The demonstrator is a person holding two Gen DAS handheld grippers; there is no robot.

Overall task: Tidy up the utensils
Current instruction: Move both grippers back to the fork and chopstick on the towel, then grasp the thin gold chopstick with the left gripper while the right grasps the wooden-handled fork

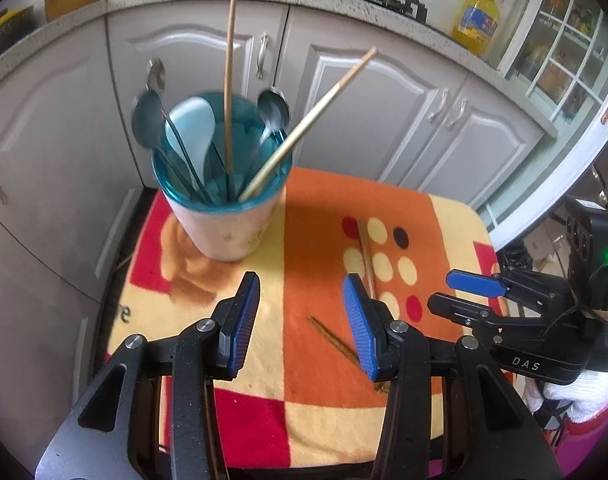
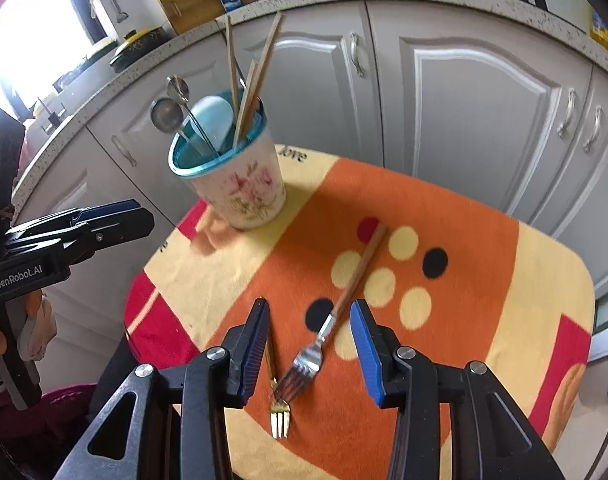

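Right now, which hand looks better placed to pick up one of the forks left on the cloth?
The right gripper: its open jaws straddle the wooden-handled fork. The left gripper hovers over bare cloth, nearer the cup.

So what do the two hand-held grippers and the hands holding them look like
Both are black plastic hand-held grippers with blue ribbed finger pads and silver pivot bolts. The left hand-held gripper reads "GenRobot.AI"; the right hand-held gripper reads "DAS", with a green light and a white knit glove beneath.
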